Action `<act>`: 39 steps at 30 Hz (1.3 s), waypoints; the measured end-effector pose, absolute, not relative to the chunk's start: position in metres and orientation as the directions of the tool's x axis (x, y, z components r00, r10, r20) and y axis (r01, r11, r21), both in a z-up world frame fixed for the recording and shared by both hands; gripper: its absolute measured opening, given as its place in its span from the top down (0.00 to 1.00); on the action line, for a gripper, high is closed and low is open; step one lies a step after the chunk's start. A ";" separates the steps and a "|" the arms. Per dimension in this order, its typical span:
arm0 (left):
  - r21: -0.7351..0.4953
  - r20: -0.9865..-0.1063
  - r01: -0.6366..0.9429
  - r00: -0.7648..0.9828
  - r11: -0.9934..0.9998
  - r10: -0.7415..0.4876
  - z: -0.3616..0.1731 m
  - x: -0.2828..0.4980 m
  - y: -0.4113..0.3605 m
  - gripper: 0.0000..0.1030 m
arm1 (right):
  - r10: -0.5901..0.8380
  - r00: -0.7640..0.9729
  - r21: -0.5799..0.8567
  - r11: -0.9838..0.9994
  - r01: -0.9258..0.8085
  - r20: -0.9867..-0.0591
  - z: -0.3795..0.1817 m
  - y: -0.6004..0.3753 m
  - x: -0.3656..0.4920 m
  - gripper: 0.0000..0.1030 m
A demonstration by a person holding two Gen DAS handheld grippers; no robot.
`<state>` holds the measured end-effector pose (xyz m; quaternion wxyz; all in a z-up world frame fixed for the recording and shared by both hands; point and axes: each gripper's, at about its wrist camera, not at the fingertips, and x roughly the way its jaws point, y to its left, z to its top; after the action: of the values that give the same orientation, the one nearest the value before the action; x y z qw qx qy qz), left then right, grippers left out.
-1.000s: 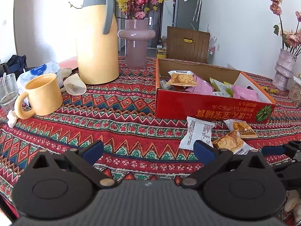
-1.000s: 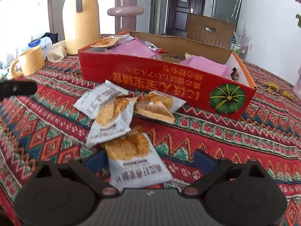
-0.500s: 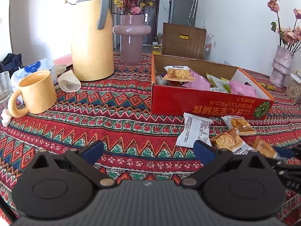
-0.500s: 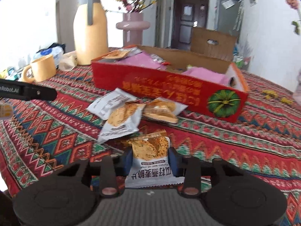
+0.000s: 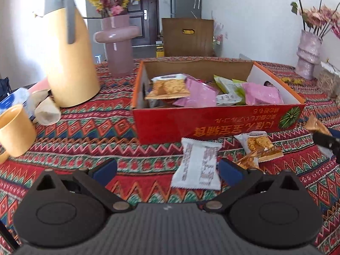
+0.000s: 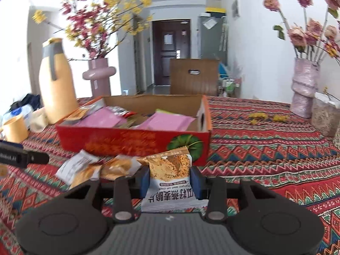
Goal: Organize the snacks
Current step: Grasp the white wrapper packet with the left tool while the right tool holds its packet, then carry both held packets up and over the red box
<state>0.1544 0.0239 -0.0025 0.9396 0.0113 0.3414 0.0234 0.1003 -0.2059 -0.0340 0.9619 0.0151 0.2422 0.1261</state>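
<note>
The right tool point(image 6: 170, 179) was clamped on a snack packet point(image 6: 170, 176), its two blue pads pressing the packet's sides, with the packet standing upright between them and lifted clear of the patterned cloth on the desk point(image 6: 265, 148). Straight ahead of this tool stood an open red cardboard box point(image 6: 131, 141), already holding pink and green packets. Ahead and to the tool's left, two or three more snack packets point(image 6: 95, 167) lay loose on the cloth just in front of the box; blur made the exact count hard to tell. The left tool point(image 5: 167, 170) had its blue pads set wide apart, with nothing pressed between them. A white snack packet point(image 5: 197, 167) lay flat on the cloth just ahead of it, toward its right pad, and two cracker packets point(image 5: 257, 146) lay a little farther ahead to the right, near the box front. Far to that tool's right, the right tool's held packet showed at the picture's edge. Ahead and to the left tool's left stood a tall yellow jug point(image 5: 68, 59), a pink vase of flowers point(image 5: 116, 42) and a yellow mug point(image 5: 14, 131). A second pale vase point(image 6: 303, 87) with dried roses stood well off to the right tool's right.
</note>
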 end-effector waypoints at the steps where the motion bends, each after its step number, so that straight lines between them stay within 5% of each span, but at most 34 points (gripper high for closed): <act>1: 0.039 -0.645 -0.034 0.762 0.999 0.051 -0.004 0.159 0.021 0.00 | 0.240 0.857 0.095 0.971 -0.221 -0.456 -0.034 -0.207 0.104 0.62; 12: 0.033 -0.694 -0.058 0.717 0.998 0.064 -0.036 0.196 0.011 0.02 | 0.235 0.850 0.167 0.970 -0.176 -0.472 -0.059 -0.210 0.124 0.62; 21: 0.019 -0.695 -0.033 0.718 0.999 0.037 -0.048 0.200 0.012 0.16 | 0.247 0.845 0.156 0.968 -0.195 -0.474 -0.064 -0.205 0.121 0.62; 28: 0.005 -0.671 0.025 0.741 1.000 -0.015 -0.045 0.191 0.006 0.52 | 0.255 0.843 0.144 0.967 -0.211 -0.474 -0.064 -0.202 0.119 0.62; 39: -0.006 -0.634 0.034 0.773 0.999 -0.030 -0.041 0.183 0.004 0.58 | 0.255 0.846 0.142 0.967 -0.212 -0.469 -0.062 -0.202 0.118 0.62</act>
<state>0.1832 0.0043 -0.0411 0.9415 0.0029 0.3366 -0.0169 0.1181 -0.2023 -0.0624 0.9598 0.0424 0.2496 0.1216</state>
